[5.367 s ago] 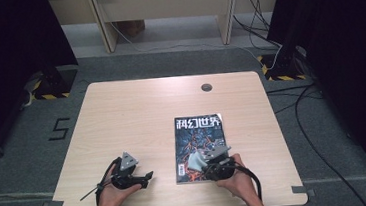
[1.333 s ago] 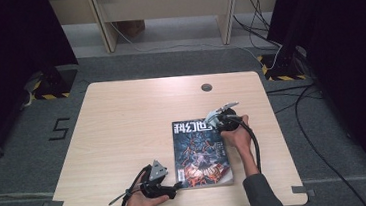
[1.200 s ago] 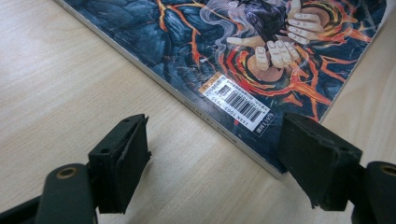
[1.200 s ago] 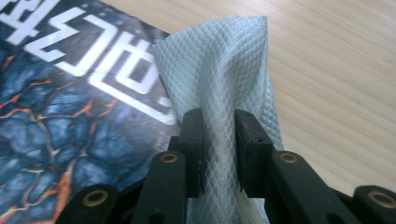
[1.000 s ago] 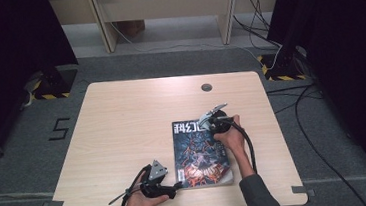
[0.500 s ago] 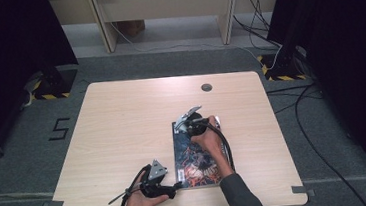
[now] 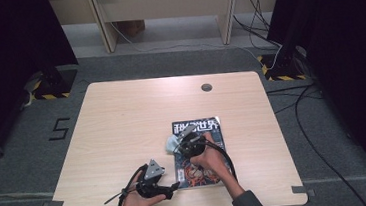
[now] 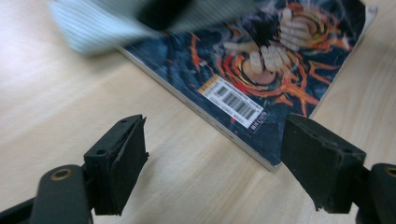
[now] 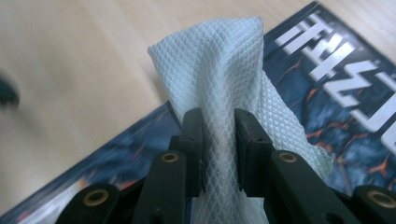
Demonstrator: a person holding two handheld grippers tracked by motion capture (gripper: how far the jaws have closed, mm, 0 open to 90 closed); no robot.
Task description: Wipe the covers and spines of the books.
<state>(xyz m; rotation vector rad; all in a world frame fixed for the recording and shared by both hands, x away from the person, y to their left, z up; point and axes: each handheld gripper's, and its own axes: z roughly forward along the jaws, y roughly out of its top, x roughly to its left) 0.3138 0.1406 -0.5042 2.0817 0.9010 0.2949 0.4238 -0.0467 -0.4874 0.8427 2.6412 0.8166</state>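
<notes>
A magazine (image 7: 208,127) with a dark blue and orange cover lies on the right half of the wooden table (image 7: 122,118). My right gripper (image 7: 182,142) is over its left edge, shut on a white textured cloth (image 9: 219,60) that sticks out past the jaws and rests on the cover (image 9: 336,84). My left gripper (image 7: 175,186) lies low at the magazine's near left corner. In the left gripper view it (image 8: 215,135) stands open, its jaws having just spread slightly wider, with nothing between them. The barcode corner of the magazine (image 8: 261,70) is just ahead, and the cloth (image 8: 93,28) is blurred beyond it.
A round cable hole (image 7: 206,87) sits at the table's far edge. Bare tabletop stretches left of and beyond the magazine. Cables (image 7: 291,103) trail over the grey floor at right, and a taped figure (image 7: 59,129) marks the floor at left.
My right gripper has swept the cloth from the magazine's far right corner leftward and nearer, to its left edge. The left gripper has stayed at the near left corner.
</notes>
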